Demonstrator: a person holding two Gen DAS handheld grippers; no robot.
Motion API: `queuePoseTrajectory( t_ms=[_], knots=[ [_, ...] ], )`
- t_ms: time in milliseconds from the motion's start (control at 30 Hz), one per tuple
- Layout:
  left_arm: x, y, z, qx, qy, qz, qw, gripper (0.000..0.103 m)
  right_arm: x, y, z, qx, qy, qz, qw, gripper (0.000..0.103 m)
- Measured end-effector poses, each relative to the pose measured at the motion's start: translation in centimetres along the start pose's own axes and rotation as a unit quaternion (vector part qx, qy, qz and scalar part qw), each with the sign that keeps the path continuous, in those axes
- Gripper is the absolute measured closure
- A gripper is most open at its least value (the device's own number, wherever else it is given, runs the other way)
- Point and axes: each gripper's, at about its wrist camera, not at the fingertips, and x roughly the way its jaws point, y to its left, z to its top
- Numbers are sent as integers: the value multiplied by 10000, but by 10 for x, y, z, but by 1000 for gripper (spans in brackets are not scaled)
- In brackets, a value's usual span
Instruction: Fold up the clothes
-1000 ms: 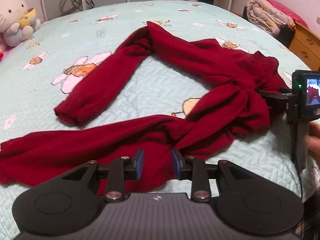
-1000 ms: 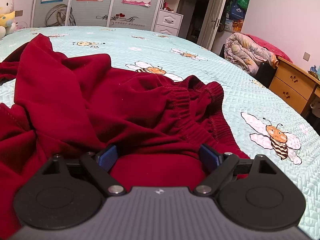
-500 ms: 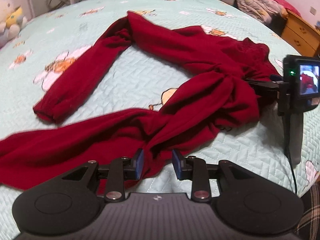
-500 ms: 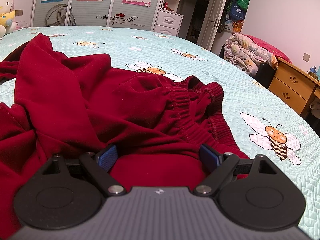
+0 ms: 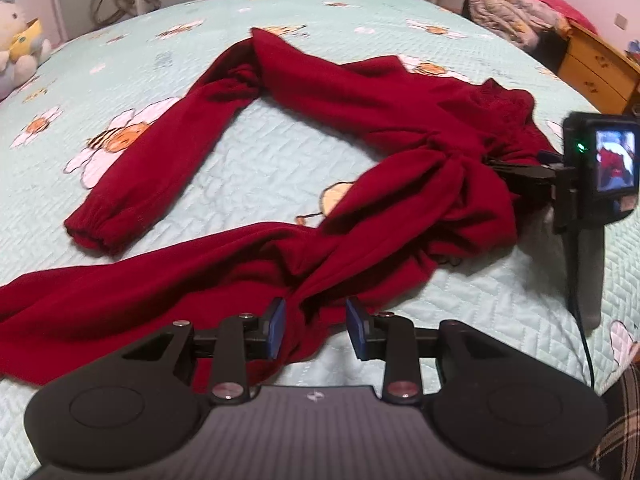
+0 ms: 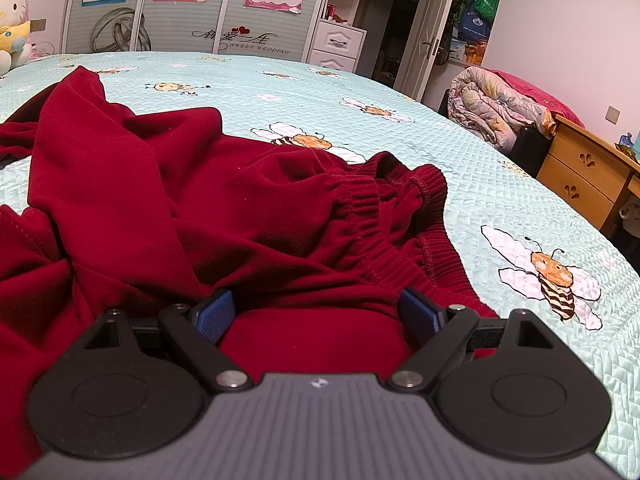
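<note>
- Since one second ago, the left gripper (image 5: 315, 328) has pulled back toward the near edge of the bed (image 5: 280, 160), so more of the blanket shows under it; the right gripper (image 6: 316, 312) has not moved.
- Left gripper: its two blue pads (image 5: 276, 328) stand apart, with a twisted fold of the red trousers (image 5: 360, 184) between them. I cannot tell if the pads touch the cloth.
- Right gripper: its fingers are spread wide, and red cloth of the trousers (image 6: 200, 220) lies between them and under them, just before the elastic waistband (image 6: 384, 220).
- The trousers lie crumpled on the bed. One leg goes away from the waistband toward the far side and bends back, ending in a cuff (image 5: 92, 232); the other leg runs along the near edge of the bed.
- In the left view, the right gripper (image 5: 516, 168) is at the waistband end of the trousers, with its camera screen (image 5: 614, 164) lit.
- A plush toy (image 6: 12, 28) sits at the far left corner of the bed.
- A wooden dresser (image 6: 580, 176) stands to the right of the bed.
</note>
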Motion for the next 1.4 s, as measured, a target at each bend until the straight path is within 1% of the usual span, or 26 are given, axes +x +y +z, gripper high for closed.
queuePoseTrajectory(
  t_ms=[67, 100, 133, 167, 200, 233, 333, 400, 600, 733, 800, 900, 967, 1000, 1067, 1100, 1200, 1300, 1333, 1400],
  knots=[
    [6, -3, -3, 110, 66, -35, 9999, 66, 0, 0, 0, -2, 1, -1, 10000, 15],
    [12, -2, -5, 126, 141, 7, 9998, 66, 0, 0, 0, -3, 1, -2, 10000, 15],
    [17, -1, -7, 137, 217, 53, 9997, 69, 0, 0, 0, -9, -1, -8, 10000, 15],
    [22, 0, -9, 148, 292, 100, 9994, 73, 0, 1, 0, -17, -3, -15, 10000, 15],
    [22, 4, -9, 61, 281, 96, 9995, 83, 0, 1, 0, -25, -6, -22, 10000, 15],
    [21, 9, -9, -36, 261, 87, 9996, 83, 0, 1, 0, -34, -9, -29, 10000, 15],
    [18, 18, -9, -176, 247, 15, 9995, 83, -1, 2, 0, -58, -16, -51, 10000, 15],
    [18, 18, -10, -157, 256, 39, 9995, 81, -1, 3, 0, -74, -21, -66, 9999, 15],
    [21, 11, -11, -3, 264, 135, 9996, 80, -2, 5, 0, -124, -37, -110, 9999, 15],
    [20, 15, -11, -155, 274, 80, 9995, 80, -3, -6, 1, 107, -13, 134, 9999, 15],
    [17, 15, -10, -156, 257, 82, 9995, 80, -4, -11, 2, 230, 0, 265, 9994, 15],
    [3, 14, -7, -39, 9, 160, 9999, 80, -5, -20, 2, 415, 19, 461, 9981, 15],
    [-10, 15, -6, 32, -267, 125, 9996, 80, -13, -45, -1, 983, -153, 975, 9902, 15],
    [-16, 15, -6, 67, -407, 105, 9991, 80, -21, -61, -6, 1249, -256, 1121, 9855, 15],
    [-24, 13, -4, 125, -593, -59, 9981, 78, -37, -95, -15, 1756, -456, 1341, 9742, 15],
    [-27, 12, -4, 155, -668, -147, 9975, 78, -42, -109, -20, 1944, -488, 1364, 9702, 15],
    [-24, -2, -3, 317, -665, -318, 9968, 74, -54, -149, -35, 2448, -522, 1354, 9586, 15],
    [-16, -15, -4, 509, -559, -373, 9964, 74, -47, -171, -46, 2796, -312, 1086, 9534, 15],
    [-13, -19, -6, 574, -530, -362, 9963, 74, -42, -175, -49, 2900, -224, 1144, 9499, 15],
    [-8, -23, -9, 655, -456, -345, 9962, 74, -28, -179, -52, 3321, 94, 1502, 9311, 15]
  ],
)
